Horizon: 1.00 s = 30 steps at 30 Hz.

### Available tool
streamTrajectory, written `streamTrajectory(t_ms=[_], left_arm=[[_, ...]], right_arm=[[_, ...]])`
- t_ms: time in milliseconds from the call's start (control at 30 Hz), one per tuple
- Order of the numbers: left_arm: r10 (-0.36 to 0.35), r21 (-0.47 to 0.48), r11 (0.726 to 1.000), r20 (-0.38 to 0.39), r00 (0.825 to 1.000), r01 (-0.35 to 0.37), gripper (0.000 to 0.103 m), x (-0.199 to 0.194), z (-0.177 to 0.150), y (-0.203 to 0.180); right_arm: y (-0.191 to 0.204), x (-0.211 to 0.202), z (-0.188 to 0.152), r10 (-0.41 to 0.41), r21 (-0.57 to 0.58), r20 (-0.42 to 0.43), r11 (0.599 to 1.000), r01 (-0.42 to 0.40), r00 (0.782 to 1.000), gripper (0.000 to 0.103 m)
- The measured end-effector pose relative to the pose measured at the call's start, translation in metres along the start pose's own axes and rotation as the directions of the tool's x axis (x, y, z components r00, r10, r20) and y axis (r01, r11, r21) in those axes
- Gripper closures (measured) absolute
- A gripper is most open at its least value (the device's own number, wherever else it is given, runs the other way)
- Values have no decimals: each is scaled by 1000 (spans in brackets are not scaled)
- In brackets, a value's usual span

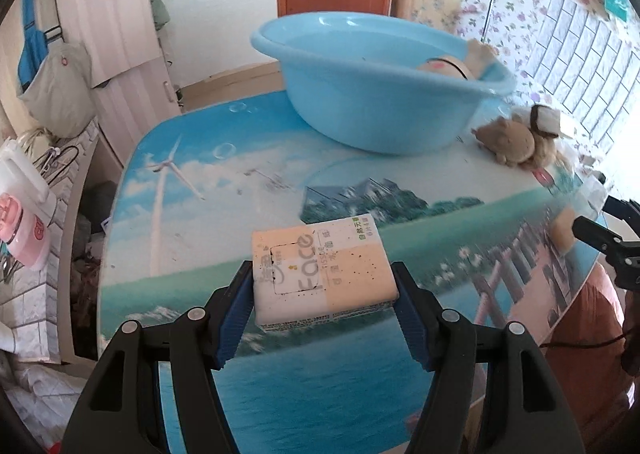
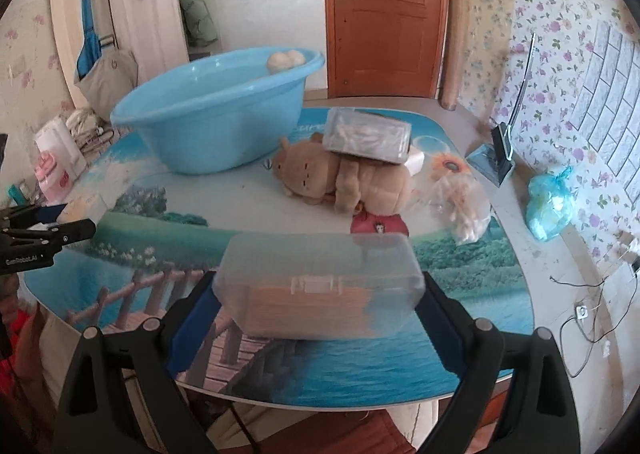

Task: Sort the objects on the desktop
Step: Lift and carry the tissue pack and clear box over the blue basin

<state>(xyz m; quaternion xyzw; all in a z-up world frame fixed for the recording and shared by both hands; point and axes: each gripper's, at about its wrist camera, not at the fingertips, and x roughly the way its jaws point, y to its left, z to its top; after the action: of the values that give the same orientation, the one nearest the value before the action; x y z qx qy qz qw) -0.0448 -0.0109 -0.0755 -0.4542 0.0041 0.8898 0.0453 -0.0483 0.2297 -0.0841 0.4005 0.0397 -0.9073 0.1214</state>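
- Right now the left gripper (image 1: 324,290) is clamping a tissue pack (image 1: 320,268) between its blue pads, one pad pressing on each short end, so the pack's long axis is running across the jaws.
- The pack is hanging above the table (image 1: 256,182) near its front edge, and the blue basin (image 1: 360,102) is lying straight ahead of it toward the far edge, with bare table surface in between.
- The right gripper (image 2: 318,294) is holding a clear plastic box (image 2: 320,286) the same way, a finger on each end, the box's long side lying crosswise and its latch facing the camera.
- From the right wrist view the basin (image 2: 208,118) is sitting ahead and to the left, near the far left corner, so the left gripper is looking the nearer of the two to it.
- A plush toy (image 2: 340,178) with a small clear case (image 2: 368,134) resting on top is lying between the right gripper and the far edge, just beside the basin; a crumpled clear bag (image 2: 460,206) is sitting to its right.
- Judging from this, the basin is probably the sorting target; some light-coloured items are already showing inside near its rim.
- The left path is appearing open, while the right one is needing to swing left over or around the plush toy.
- The basin's raised rim is asking for a lift before release.
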Motion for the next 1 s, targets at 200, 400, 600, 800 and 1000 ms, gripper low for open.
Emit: streamTrajectory(t_ms=[200,400,600,800,1000], left_arm=[[7,15,1000,-16,1000,-6,37,7,-4,-6],[23,28,999,-16,1000,-23,27,12,-6,-6],[5,8,1000,7,1000,-5,27,14,-7,-2],[-9,8,1000,44,999,9,39,3,-2,-2],[-14,8,1000,144,990,13,39,-31,16,-4]], right_arm=[[1,5,-1,-6,-11,7,1000,6,1000,3],[7,11,1,-29,-48,0,998,29,1000,3],[5,10,0,-20,-51,18,998,21,1000,10],[5,0,4,55,-24,43,998,-54,998,10],[21,-19,20,121,-65,104,991,-114,987,10]])
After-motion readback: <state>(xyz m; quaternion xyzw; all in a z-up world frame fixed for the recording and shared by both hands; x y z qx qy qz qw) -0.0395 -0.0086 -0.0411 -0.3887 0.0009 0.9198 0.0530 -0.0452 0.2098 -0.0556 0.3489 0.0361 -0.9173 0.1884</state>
